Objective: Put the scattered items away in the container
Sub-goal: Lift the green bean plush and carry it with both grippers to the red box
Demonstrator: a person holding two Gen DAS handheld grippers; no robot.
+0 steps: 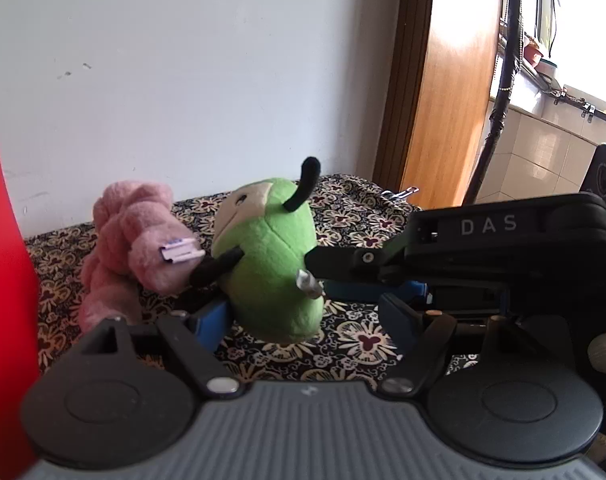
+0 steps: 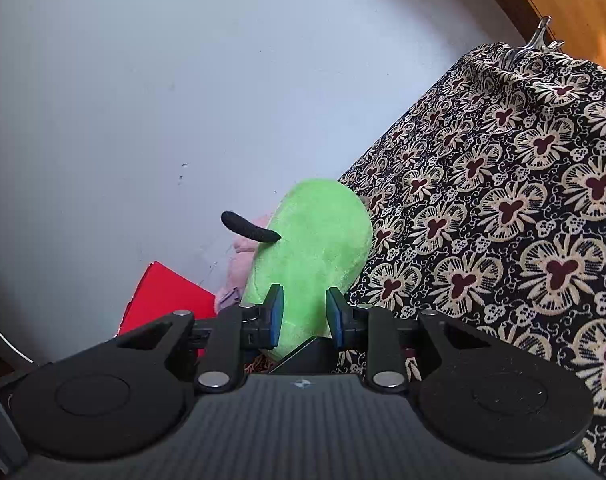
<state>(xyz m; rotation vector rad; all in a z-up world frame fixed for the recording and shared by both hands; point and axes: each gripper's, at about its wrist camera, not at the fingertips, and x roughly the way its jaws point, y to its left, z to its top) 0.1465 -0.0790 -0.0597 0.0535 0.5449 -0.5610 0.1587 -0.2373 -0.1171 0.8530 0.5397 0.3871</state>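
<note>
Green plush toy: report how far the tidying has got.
Done: nothing visibly in the red container. In hand: the right tongs grip the green plush toy, which hangs tilted over the floral cloth; the left tongs are open beneath it. Left: the pink plush still on the cloth.

Green plush [image 1: 275,264]; pink plush [image 1: 131,240]; black-cream floral cloth [image 1: 359,340]; red container [image 1: 3,280], seemingly.

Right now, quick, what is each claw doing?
Left claw: open wide, holding nothing, the green plush toy between its fingers.
Right claw: closed on the green plush toy.
</note>
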